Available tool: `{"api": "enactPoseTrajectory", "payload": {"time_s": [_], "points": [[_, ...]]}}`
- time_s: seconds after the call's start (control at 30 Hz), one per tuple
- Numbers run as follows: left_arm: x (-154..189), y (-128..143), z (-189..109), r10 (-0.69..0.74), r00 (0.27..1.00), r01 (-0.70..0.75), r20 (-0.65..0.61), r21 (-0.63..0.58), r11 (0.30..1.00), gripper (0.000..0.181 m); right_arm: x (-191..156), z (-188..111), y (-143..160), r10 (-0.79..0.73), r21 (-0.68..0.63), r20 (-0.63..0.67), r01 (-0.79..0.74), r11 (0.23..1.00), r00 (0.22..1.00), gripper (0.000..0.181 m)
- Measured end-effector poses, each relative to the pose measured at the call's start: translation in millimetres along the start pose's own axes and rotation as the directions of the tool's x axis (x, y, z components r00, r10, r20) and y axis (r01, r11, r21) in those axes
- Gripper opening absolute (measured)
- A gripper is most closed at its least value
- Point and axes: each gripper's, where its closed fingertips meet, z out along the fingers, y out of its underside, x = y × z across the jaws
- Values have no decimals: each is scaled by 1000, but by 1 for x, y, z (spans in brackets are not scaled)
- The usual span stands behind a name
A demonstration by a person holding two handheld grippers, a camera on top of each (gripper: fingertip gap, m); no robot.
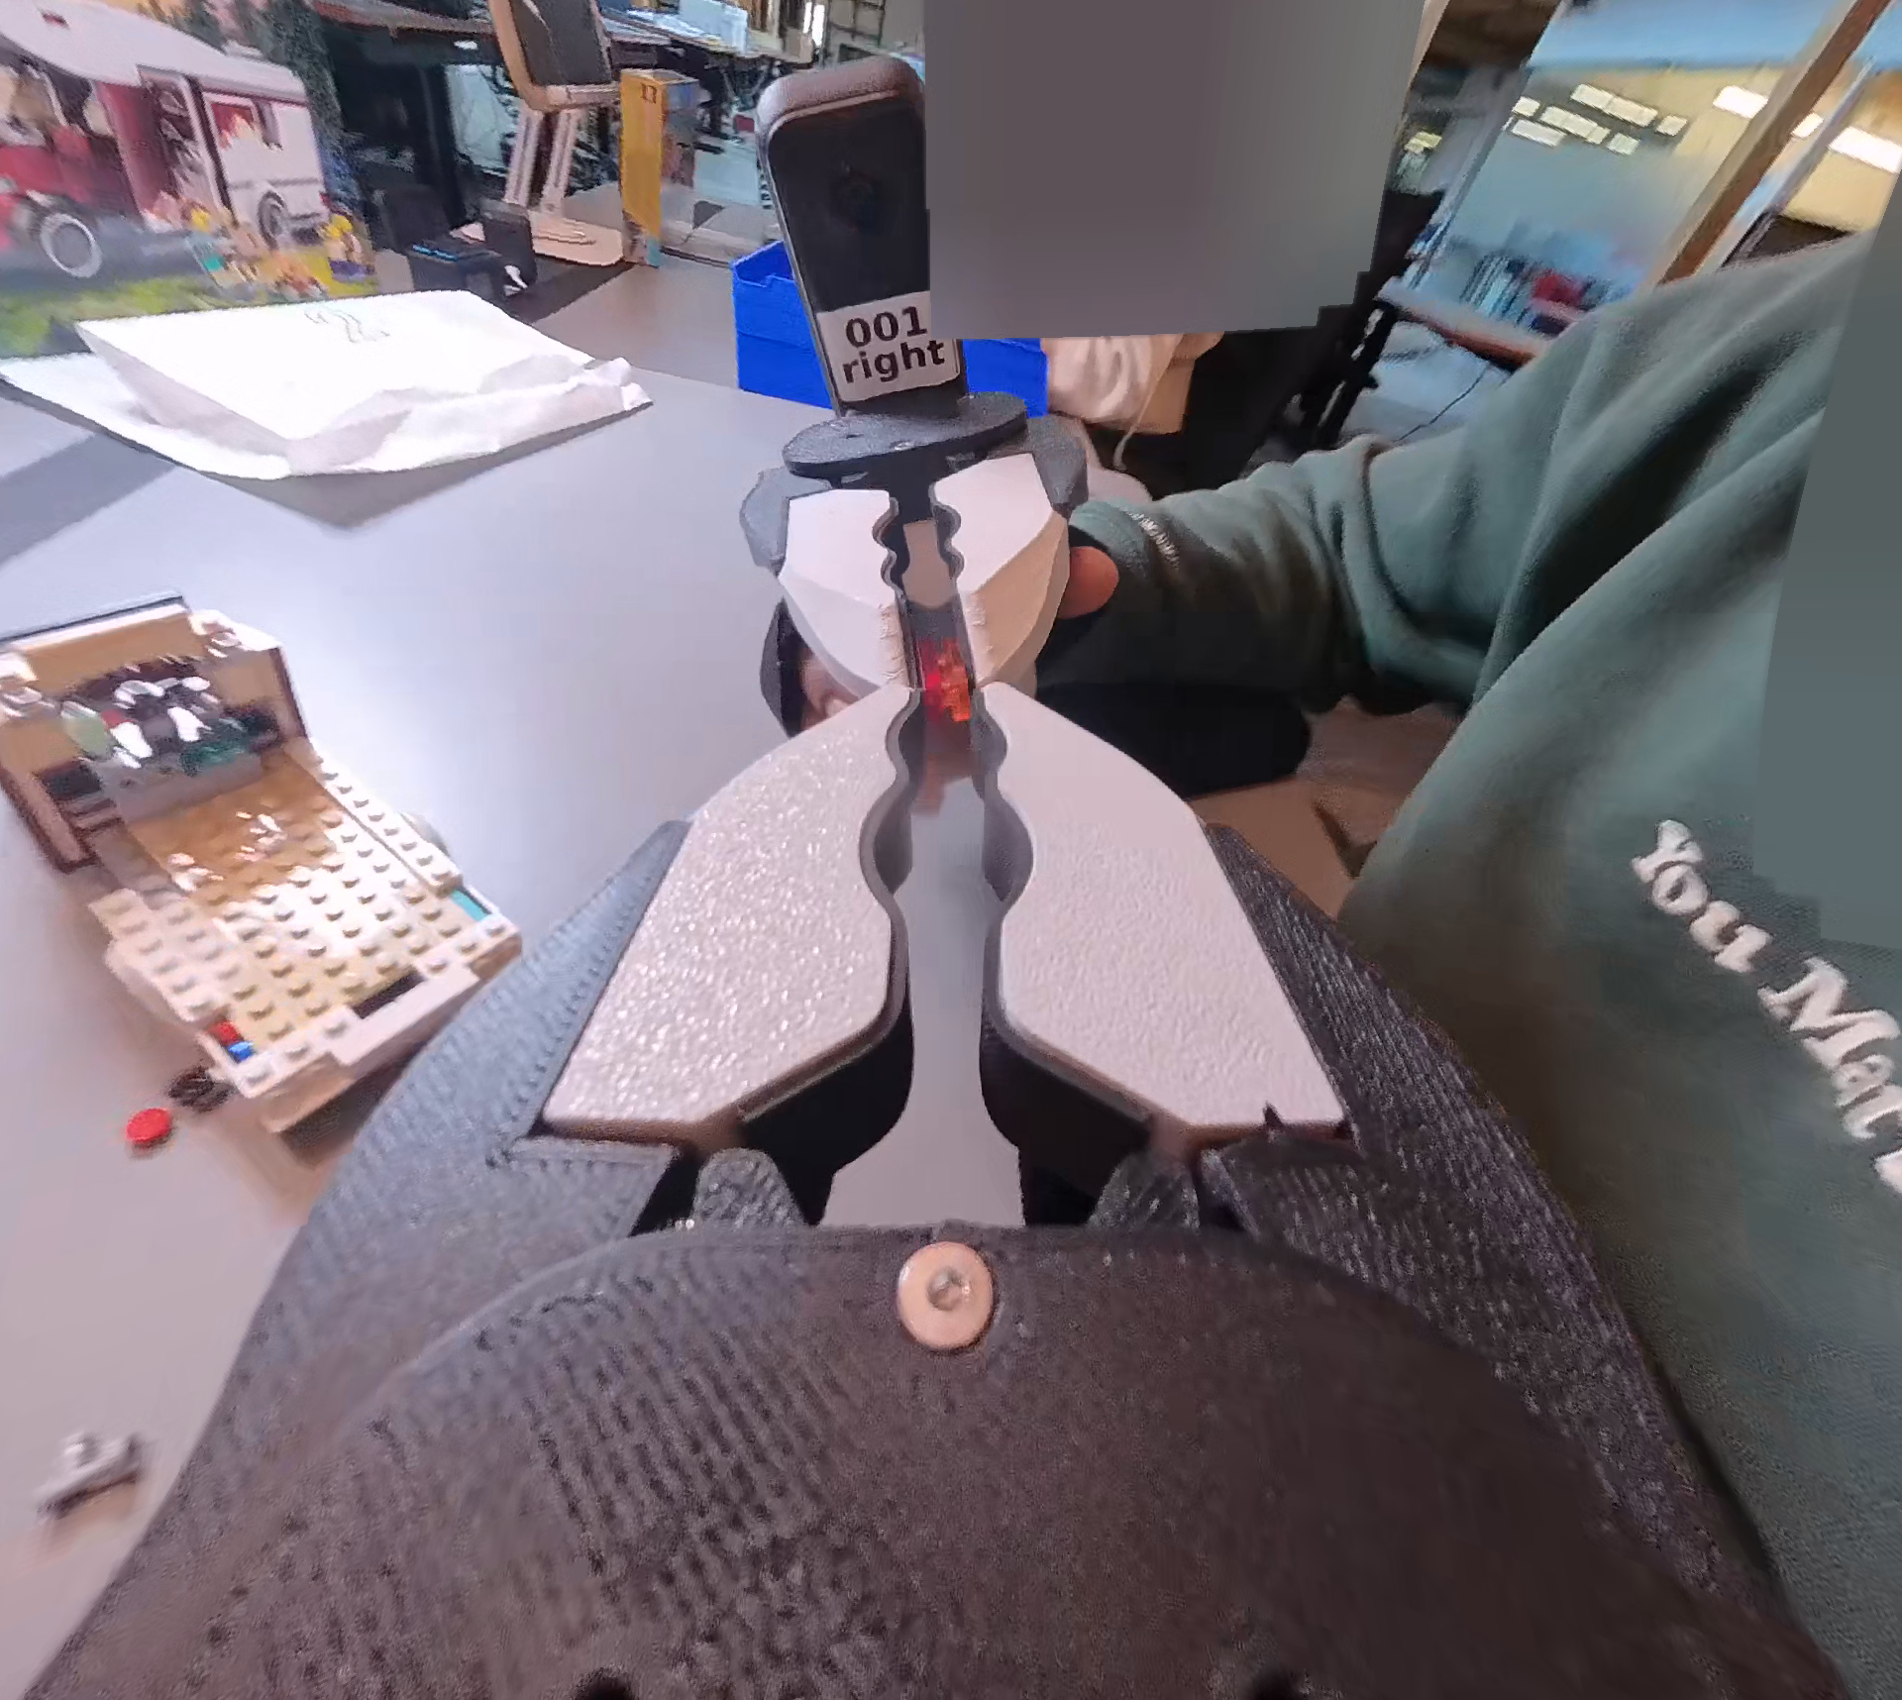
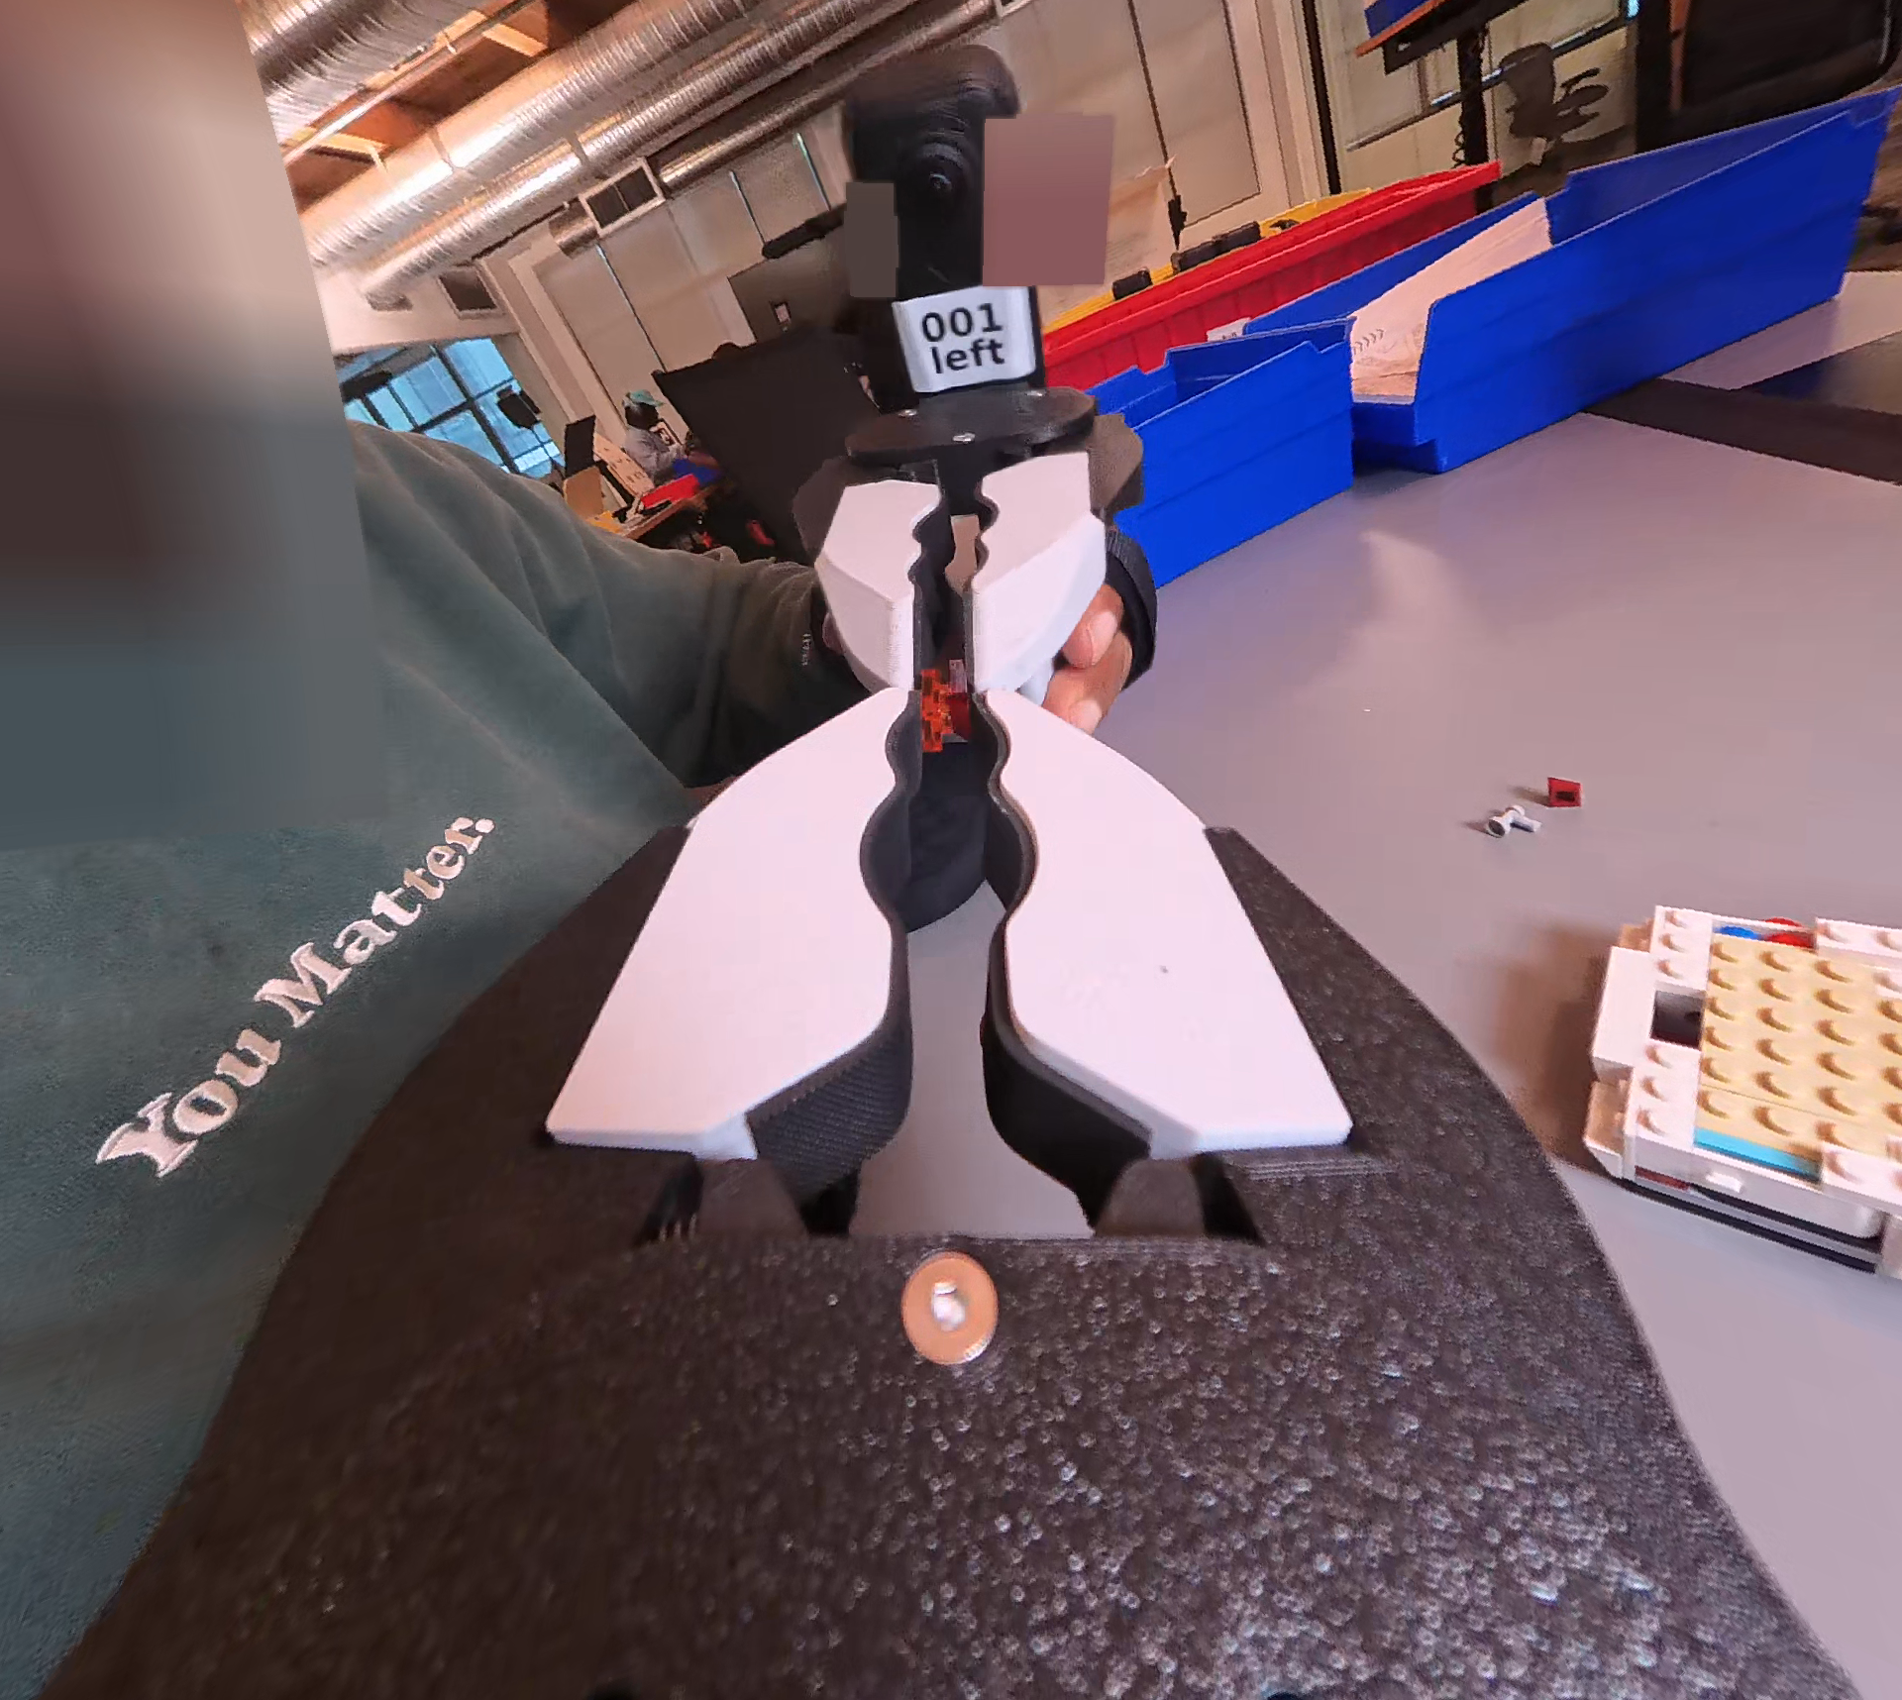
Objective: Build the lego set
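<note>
Left wrist view: left gripper [image 1: 944, 729] meets right gripper [image 1: 931, 663] tip to tip, both clamped on a small red lego piece [image 1: 945, 685], the lego build [image 1: 257, 868] at 9 o'clock on the table [image 1: 515, 580]; right wrist view: same pinch, build at 4 o'clock.

Between the meeting fingertips we see only a sliver of the small red-orange piece [image 1: 945, 691]; its shape is too hidden to tell, and we cannot tell which fingers [image 1: 782, 920] truly pinch it. Right of the right fingers [image 2: 1163, 951], the tan-and-white build [image 2: 1770, 1064] is cut by the edge. Left of the left fingers, a blurred grey bit [image 1: 87, 1486] stays unidentifiable.
</note>
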Motion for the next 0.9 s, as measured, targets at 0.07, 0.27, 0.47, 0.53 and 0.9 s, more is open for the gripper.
{"api": "enactPoseTrajectory", "payload": {"time_s": [0.07,0.27,0.47,0.53,0.9], "points": [[0,0,0,-78,996,79,-37,19,997,8,0,0,0,-9,-4,-4,9,1000,1000,8],[1,6,1,-183,978,184,-101,-3,983,8,1,-1,7,-69,-59,-19,68,996,997,9],[2,16,2,-159,984,151,-86,-87,985,8,2,-2,18,-177,-182,-54,164,970,983,10],[4,20,3,-173,979,162,-104,-107,981,7,3,-2,21,-200,-215,-58,183,959,978,11],[6,45,7,-13,997,-7,-79,-241,970,7,3,-5,46,-214,-361,-27,190,913,976,10]]}}
